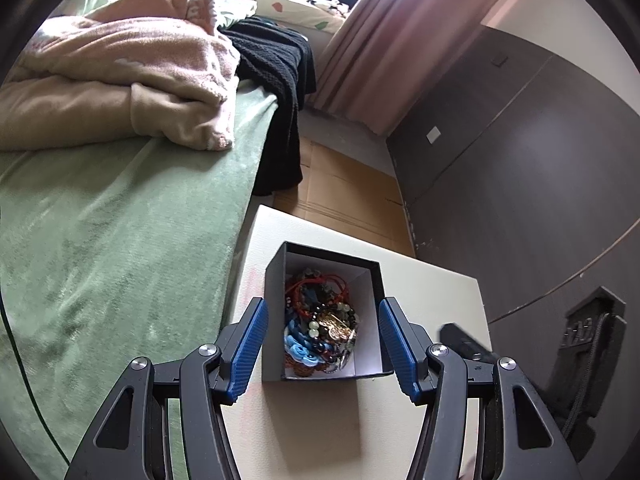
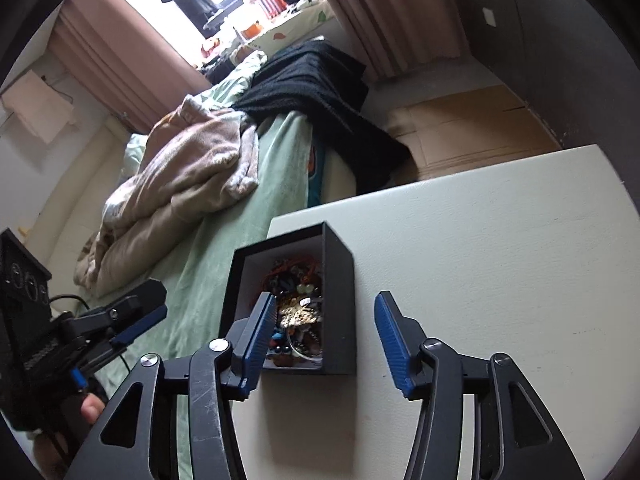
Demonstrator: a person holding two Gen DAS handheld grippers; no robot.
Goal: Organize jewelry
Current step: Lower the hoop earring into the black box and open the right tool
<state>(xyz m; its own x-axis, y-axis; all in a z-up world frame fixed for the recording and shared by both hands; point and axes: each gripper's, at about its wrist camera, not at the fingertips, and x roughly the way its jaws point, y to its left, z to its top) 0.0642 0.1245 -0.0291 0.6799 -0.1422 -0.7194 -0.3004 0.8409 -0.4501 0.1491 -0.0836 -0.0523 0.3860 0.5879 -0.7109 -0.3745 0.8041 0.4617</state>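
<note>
A black open box (image 1: pixel 276 280) with a white lining stands on a white table (image 1: pixel 424 292). It holds a tangle of jewelry (image 1: pixel 320 320): red cords, bead bracelets, a blue braided piece, gold pieces. My left gripper (image 1: pixel 323 344) is open, its blue fingers wide on either side of the box, above it. In the right wrist view the box (image 2: pixel 340 280) and jewelry (image 2: pixel 298 312) sit left of centre. My right gripper (image 2: pixel 324 340) is open, its left finger over the box, its right finger over the bare table (image 2: pixel 500 260). Both are empty.
A bed with a green cover (image 1: pixel 120 240), a pink blanket (image 1: pixel 132 72) and a black knit throw (image 1: pixel 276 72) runs along the table's left. Cardboard (image 1: pixel 344 192) lies on the floor beyond. A dark wardrobe (image 1: pixel 520 168) stands to the right. The left gripper shows in the right wrist view (image 2: pixel 132 316).
</note>
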